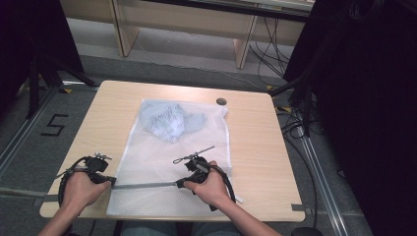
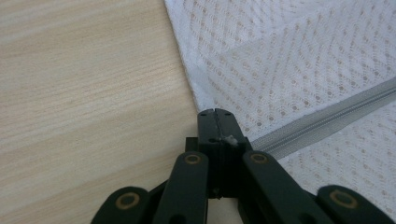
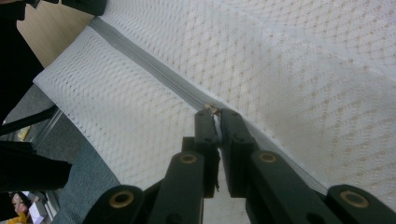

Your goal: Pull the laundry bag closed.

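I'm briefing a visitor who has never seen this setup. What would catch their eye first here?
A white mesh laundry bag lies down the middle of the wooden table, with a bluish crumpled garment inside its far end. Near the front edge, the left gripper and the right gripper are each shut on its grey zipper.

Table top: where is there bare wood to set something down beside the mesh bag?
Bare wood runs down the table on the right of the mesh bag, from the small dark disc to the near edge, and in a strip on its left. The near middle is crowded: the left tool and right tool sit on the grey zipper.
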The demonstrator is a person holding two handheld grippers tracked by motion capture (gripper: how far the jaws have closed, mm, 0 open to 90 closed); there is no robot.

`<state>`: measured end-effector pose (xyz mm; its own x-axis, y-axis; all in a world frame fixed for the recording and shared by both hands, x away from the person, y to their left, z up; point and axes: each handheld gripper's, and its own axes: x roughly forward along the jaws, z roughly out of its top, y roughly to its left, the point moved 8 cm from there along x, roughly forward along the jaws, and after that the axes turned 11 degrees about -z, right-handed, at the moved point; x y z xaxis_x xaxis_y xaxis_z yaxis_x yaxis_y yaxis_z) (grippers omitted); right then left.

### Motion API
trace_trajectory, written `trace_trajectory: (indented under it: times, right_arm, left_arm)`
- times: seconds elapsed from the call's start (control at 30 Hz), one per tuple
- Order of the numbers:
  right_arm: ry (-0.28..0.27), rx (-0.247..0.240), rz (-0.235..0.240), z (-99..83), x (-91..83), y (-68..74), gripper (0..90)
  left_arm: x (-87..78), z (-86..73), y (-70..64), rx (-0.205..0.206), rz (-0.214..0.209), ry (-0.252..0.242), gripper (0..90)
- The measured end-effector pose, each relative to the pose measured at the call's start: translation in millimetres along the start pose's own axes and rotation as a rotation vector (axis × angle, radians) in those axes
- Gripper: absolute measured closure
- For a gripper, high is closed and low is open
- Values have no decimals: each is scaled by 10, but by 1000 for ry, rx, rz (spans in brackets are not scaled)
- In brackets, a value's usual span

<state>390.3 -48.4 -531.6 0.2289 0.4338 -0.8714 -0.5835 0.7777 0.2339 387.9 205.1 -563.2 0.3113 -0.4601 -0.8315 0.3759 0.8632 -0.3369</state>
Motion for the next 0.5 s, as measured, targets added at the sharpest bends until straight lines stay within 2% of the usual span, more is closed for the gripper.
trace_trajectory:
  times: [0.33,0.37,0.5]
  right_arm:
    - [1,8,-2,-43,-3,-35,868]
    - [-20,-21,2,-30,9,-55,867]
    - [-8,5,1,-49,-18,-47,868]
  left_arm:
    - [-3,-4,2,3,-6,5,900]
    - [-6,-5,4,5,-6,8,900]
    - [-4,-4,3,2,-6,6,900]
